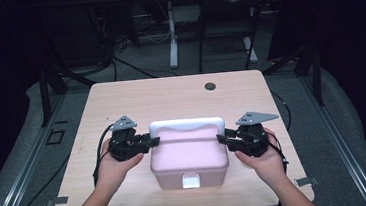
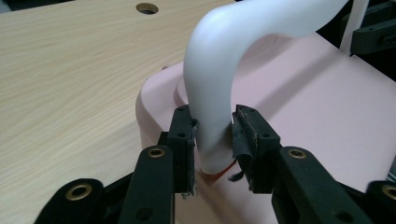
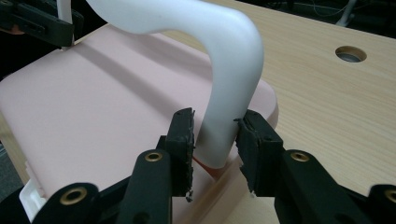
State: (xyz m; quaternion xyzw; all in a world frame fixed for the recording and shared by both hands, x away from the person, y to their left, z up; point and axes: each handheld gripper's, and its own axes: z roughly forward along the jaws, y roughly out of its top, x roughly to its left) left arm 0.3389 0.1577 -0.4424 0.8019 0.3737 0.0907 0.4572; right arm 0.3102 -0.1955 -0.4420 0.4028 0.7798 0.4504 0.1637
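Your left gripper (image 1: 153,141) sits at the left end of the pink box (image 1: 188,155), which stands near the middle of the tabletop (image 1: 120,96), close to your edge. In the left gripper view, its 2 jaws stand partly closed around the left leg of the white handle (image 2: 210,93); both pads lie against or just beside that leg, and you cannot tell for sure that they press on it. The handle arches upright over the box's closed lid, and a white latch (image 1: 192,181) faces you at the front. Your right gripper (image 1: 221,139) mirrors this at the right end: its jaws flank the handle's right leg, the left pad touching it, the right pad just beside it.
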